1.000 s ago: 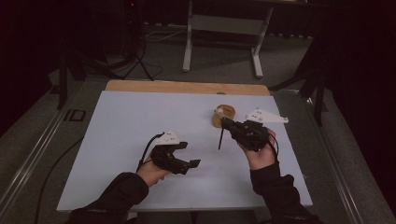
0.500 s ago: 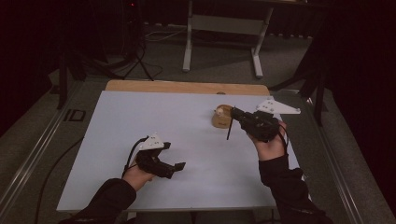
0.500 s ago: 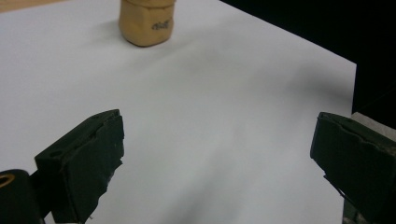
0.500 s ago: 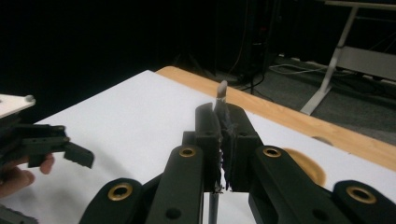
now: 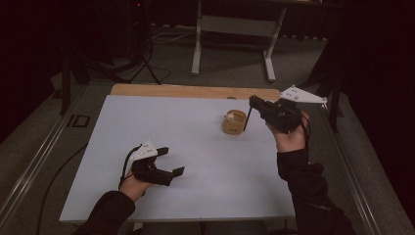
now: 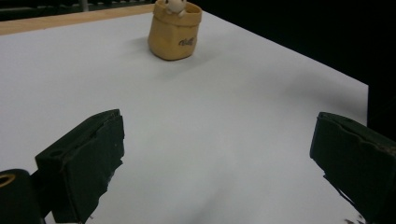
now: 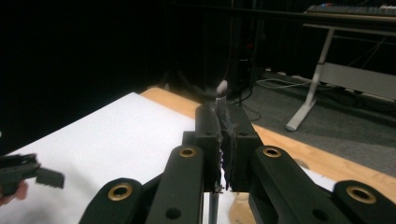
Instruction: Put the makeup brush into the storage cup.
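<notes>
The left gripper (image 5: pixel 169 161) lay low over the near left part of the white table (image 5: pixel 161 122), its fingers (image 6: pixel 84 158) spread wide apart and grasping nothing. In the left gripper view a small tan pouch (image 6: pixel 174 28) stood upright on the table well ahead of those fingers, with a pale item poking from its open top.

The right gripper (image 5: pixel 255 103) was raised above the far right of the table, just beside the pouch. Its fingers (image 7: pixel 208 135) were clenched on a thin dark stick (image 5: pixel 247 119), which hung down toward the pouch's right side; whether the tip touched it could not be told. In the right gripper view a pale end of the stick rose above the fingers.
</notes>
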A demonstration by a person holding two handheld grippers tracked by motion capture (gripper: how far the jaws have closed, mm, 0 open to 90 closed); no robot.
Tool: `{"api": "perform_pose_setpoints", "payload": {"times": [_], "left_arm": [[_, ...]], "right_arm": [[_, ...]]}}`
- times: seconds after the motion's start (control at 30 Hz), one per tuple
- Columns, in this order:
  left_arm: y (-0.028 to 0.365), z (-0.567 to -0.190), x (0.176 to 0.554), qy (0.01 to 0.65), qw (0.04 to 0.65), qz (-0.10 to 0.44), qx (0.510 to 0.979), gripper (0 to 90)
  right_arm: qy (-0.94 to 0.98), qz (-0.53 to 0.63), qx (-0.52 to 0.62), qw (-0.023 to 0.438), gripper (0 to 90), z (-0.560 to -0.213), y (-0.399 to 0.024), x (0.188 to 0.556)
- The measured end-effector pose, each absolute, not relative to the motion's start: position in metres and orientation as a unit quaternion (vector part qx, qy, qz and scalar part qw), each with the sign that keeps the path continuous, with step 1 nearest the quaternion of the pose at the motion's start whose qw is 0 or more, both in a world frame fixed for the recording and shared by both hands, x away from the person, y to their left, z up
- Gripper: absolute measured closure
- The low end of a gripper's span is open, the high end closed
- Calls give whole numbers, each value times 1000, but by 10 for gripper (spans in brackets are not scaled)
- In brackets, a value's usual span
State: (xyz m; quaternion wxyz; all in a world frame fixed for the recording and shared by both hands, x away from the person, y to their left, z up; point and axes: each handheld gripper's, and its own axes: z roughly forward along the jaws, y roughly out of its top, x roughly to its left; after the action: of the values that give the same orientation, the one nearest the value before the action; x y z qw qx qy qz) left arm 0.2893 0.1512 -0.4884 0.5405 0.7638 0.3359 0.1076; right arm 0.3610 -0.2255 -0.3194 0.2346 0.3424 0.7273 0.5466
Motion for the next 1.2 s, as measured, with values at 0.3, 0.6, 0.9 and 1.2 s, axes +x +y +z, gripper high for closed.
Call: {"api": "perform_pose_setpoints", "payload": {"times": [0.3,0.6,0.9,1.2], "left_arm": [[154,-494,287,340,541,107,762,36],[156,-497,287,346,546,110,755,39],[154,-499,287,338,547,109,758,39],[156,-500,288,338,555,107,753,39]], "right_arm": [[720,547,346,250,857,-304,-228,379],[715,542,354,264,858,-294,-224,400],[704,545,365,272,857,-293,-222,418],[702,533,378,284,857,-304,-221,434]]}}
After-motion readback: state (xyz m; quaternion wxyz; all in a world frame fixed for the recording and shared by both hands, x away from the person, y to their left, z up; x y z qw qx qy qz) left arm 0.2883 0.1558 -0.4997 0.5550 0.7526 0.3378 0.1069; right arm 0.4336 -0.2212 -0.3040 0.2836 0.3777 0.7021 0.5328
